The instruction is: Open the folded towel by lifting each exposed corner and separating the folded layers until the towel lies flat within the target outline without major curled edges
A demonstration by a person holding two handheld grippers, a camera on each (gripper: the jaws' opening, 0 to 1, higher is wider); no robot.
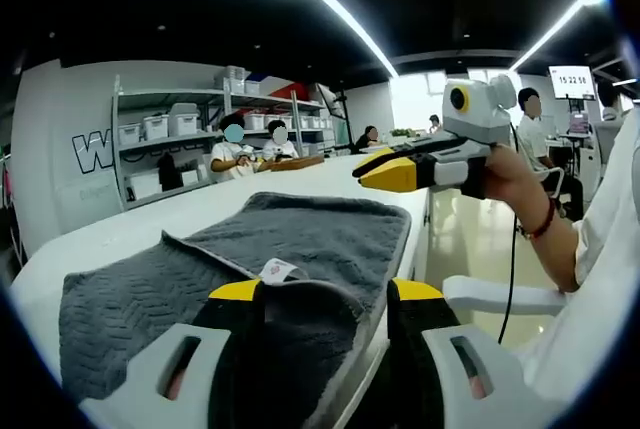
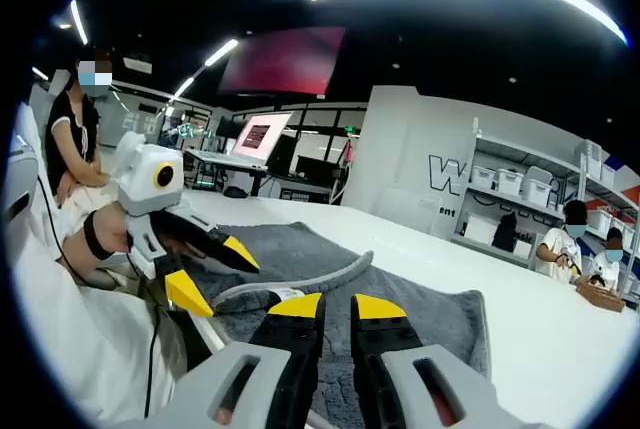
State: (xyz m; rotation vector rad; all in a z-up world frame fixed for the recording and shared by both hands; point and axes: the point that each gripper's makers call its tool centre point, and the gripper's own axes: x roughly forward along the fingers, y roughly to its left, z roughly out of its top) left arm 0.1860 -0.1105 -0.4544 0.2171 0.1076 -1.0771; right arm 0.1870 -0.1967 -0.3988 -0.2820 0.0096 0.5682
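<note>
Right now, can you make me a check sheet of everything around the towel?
Surface: white table, long, towel at its near end.
Job's things: grey towel, still partly folded, white tag showing, one edge curled up.
Clutter: nothing seen near the towel.
Grippers: left gripper jaws open around a towel fold; right gripper jaws close together above the towel.
Cables: black cable hanging from the right gripper.
Surroundings: shelves with bins, seated people, screens.

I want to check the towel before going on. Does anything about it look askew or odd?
Yes. The grey towel is not flat: a folded layer lies over it, and the near edge curls up off the white table. The left gripper straddles this edge, jaws apart.
</note>
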